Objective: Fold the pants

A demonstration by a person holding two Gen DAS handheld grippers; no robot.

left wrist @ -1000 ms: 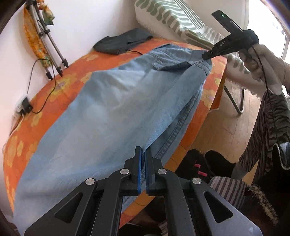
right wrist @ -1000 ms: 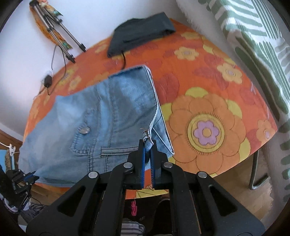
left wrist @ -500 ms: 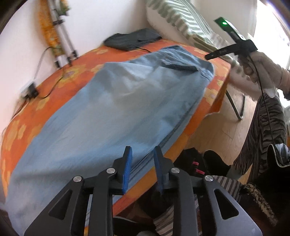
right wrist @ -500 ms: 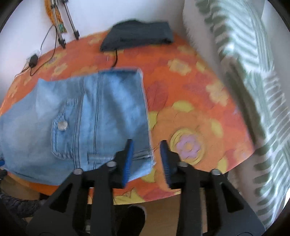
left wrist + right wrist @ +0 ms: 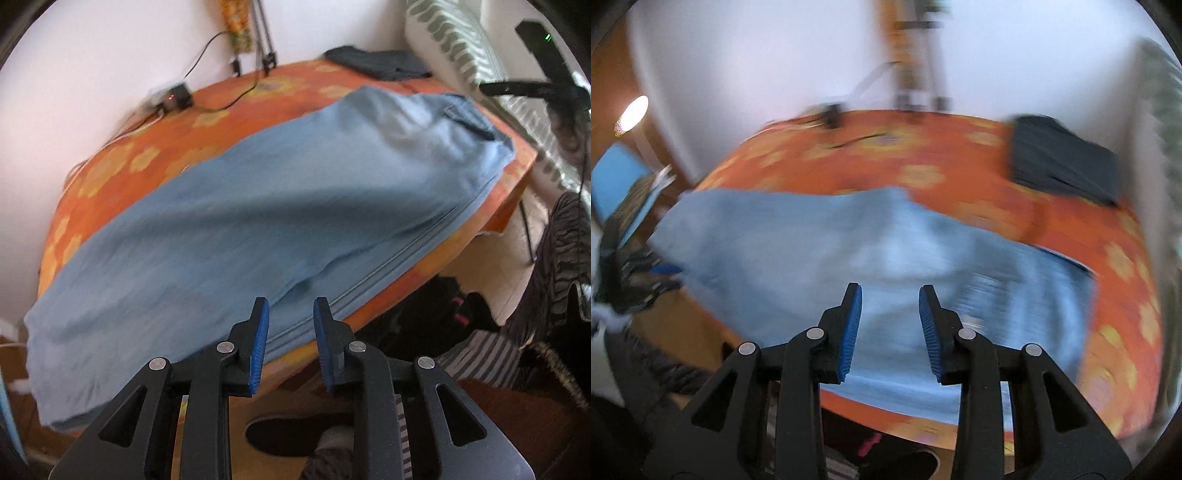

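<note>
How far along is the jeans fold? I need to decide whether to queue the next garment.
Done: the jeans lie lengthwise on the orange flowered cover, apparently one leg over the other. In hand: nothing; the left gripper and right gripper both have open, empty jaws. Left: the crosswise folds, since the jeans are at full length.

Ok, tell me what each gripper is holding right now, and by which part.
Nothing. The left gripper and the right gripper both stand open with empty gaps; the jeans lie loose on the orange cover.
</note>
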